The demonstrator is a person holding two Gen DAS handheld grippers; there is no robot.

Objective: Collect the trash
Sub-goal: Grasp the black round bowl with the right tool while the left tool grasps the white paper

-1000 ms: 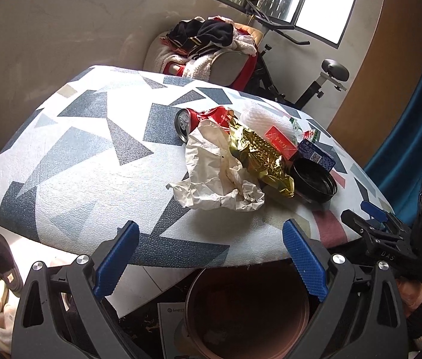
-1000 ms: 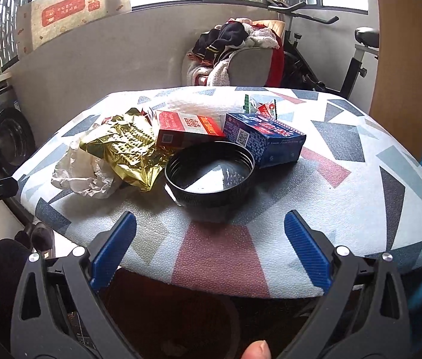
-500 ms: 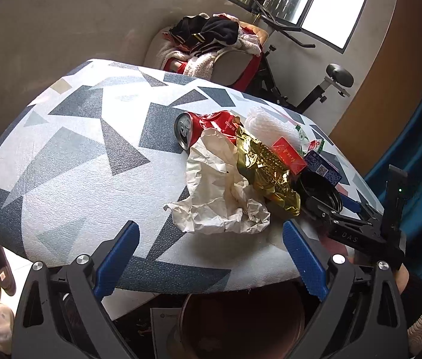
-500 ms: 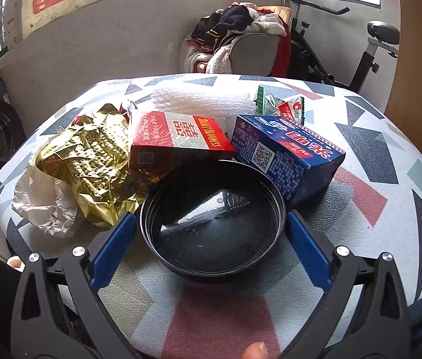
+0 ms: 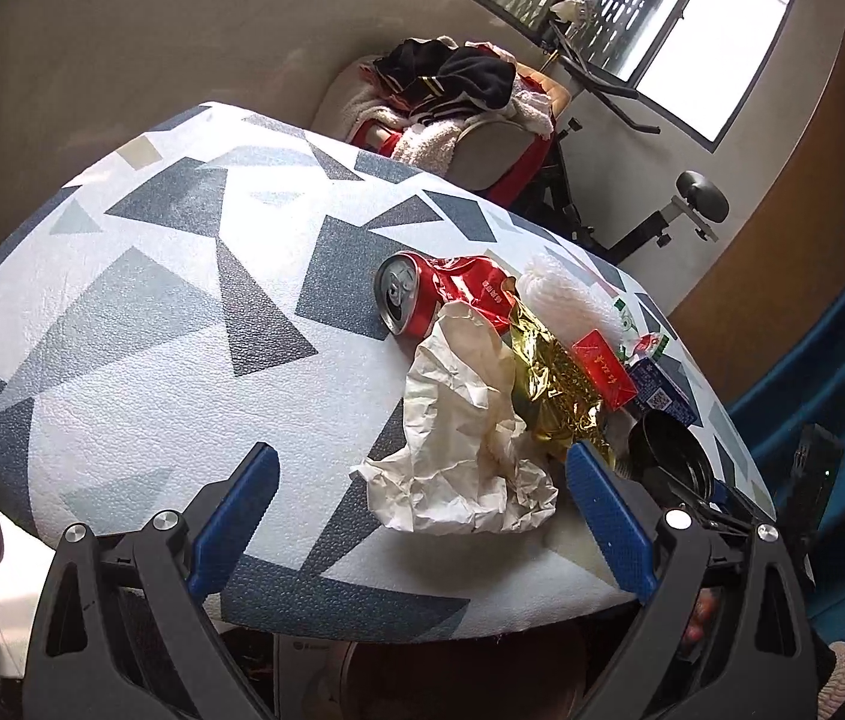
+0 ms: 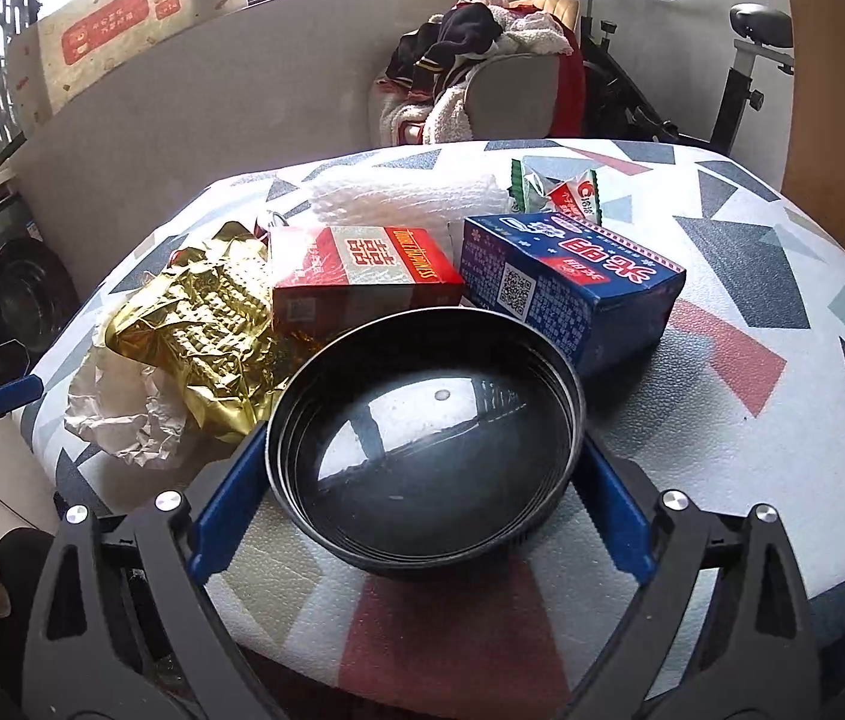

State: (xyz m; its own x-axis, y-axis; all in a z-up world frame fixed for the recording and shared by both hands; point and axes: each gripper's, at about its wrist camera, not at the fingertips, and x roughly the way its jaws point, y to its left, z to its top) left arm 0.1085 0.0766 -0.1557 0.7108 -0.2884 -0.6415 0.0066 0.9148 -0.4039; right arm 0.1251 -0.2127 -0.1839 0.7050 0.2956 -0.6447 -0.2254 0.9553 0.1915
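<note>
The black plastic bowl (image 6: 425, 450) is being closed in on by the right gripper (image 6: 422, 468), rim between its narrowing pads; probably light, stiff, slick. The left gripper (image 5: 422, 516) is being held wide open, empty.

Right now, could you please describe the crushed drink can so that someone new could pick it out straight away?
On the round table with the triangle-patterned top, a cluster of trash sits toward one edge. At that cluster's far end from the black bowl lies the crushed red can, on its side beside the crumpled white paper. It alone is metal, with a silver pull-tab end.
</note>
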